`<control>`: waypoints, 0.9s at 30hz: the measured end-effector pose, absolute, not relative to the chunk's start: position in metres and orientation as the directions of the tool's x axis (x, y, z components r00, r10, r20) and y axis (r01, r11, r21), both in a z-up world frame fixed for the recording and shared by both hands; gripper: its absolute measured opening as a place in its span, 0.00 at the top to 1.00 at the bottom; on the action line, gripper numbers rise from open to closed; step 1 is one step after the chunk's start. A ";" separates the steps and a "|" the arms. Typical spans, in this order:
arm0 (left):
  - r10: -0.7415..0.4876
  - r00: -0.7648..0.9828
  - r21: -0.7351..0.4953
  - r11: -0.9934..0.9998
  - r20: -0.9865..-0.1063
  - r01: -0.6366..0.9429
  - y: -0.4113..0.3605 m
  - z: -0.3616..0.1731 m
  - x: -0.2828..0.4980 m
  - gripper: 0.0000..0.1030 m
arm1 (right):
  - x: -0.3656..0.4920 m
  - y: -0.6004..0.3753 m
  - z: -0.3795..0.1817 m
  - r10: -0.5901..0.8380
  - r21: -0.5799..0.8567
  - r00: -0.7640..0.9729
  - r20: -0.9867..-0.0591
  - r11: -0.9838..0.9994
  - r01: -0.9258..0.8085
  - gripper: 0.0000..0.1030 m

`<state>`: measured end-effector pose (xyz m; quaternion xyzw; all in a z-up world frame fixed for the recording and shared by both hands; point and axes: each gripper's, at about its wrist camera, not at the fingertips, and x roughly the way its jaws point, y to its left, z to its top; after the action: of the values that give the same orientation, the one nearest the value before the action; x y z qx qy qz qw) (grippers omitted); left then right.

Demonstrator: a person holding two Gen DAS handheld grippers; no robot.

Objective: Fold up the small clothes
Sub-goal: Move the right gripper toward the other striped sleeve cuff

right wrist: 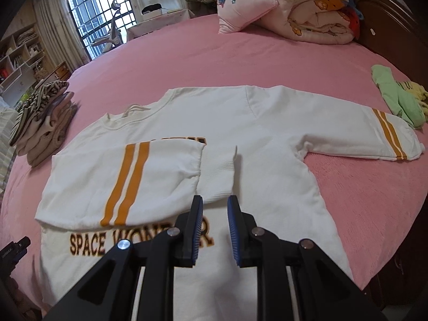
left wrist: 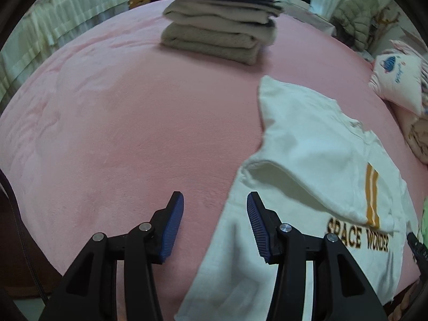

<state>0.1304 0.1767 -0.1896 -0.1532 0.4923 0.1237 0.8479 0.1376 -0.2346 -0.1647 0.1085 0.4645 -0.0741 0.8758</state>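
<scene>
A white sweatshirt [right wrist: 227, 117] printed "SPACE WONDER" lies flat on the pink bed [left wrist: 107, 133]. One sleeve [right wrist: 133, 176] with orange stripes is folded across the chest, and its ribbed cuff [right wrist: 218, 171] rests just beyond my right gripper [right wrist: 215, 200]. That gripper hovers above the chest print, its jaws a narrow gap apart with nothing between them. The other sleeve [right wrist: 374, 131] stretches out flat to the right. My left gripper [left wrist: 215, 196] stands open and empty above the sweatshirt's [left wrist: 307, 139] left edge, one finger over the bedcover, one over the cloth.
A stack of folded clothes [left wrist: 219, 26] sits at the far side of the bed, to the left [right wrist: 42, 123] in the right wrist view. A pink pillow [right wrist: 246, 2] and rolled quilt [right wrist: 315, 13] lie by the dark headboard. Small green clothes [right wrist: 396, 96] lie at the right.
</scene>
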 end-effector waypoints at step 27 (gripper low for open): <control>0.067 0.588 -0.005 0.993 -0.806 -0.120 0.085 -0.121 0.116 0.33 | 0.091 -0.178 -0.128 0.131 0.169 0.586 -0.800 0.986 0.010 0.61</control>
<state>0.1164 0.0852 -0.1207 -0.0292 0.4511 0.0526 0.8905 0.0906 -0.1783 -0.1285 0.0779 0.4538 0.0340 0.8871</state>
